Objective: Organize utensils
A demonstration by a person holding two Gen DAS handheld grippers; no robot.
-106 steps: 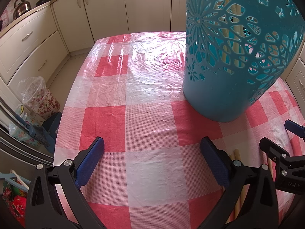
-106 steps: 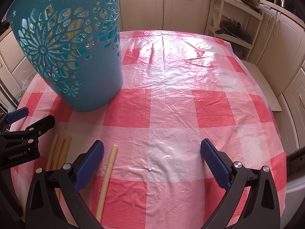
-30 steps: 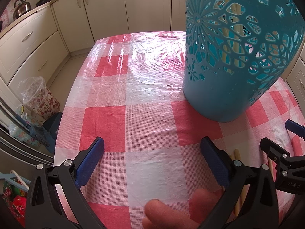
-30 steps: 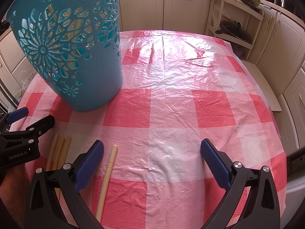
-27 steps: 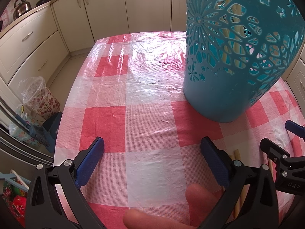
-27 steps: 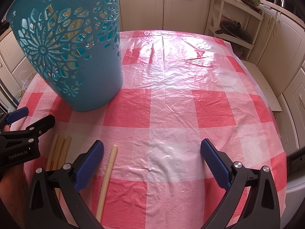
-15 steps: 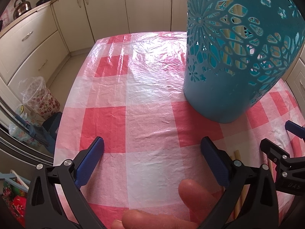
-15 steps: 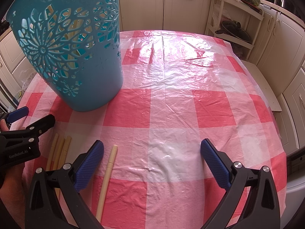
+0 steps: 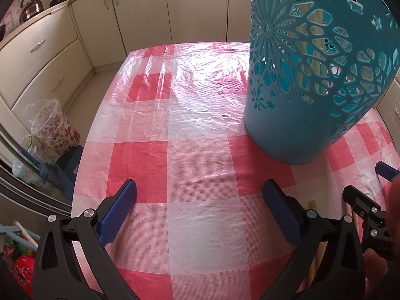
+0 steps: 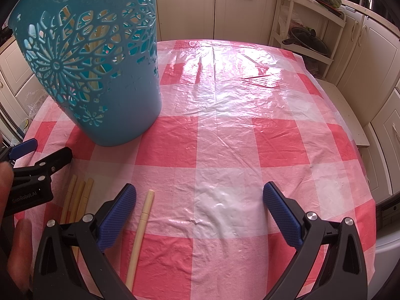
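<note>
One label, "GenRobot.AI", marks the wide-open left gripper (image 10: 37, 158).

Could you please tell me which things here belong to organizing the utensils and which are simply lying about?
Job: teal basket; single chopstick; three grouped chopsticks; open left claw; open right claw.

Lying about: kettle; floral bin; pan lid.
</note>
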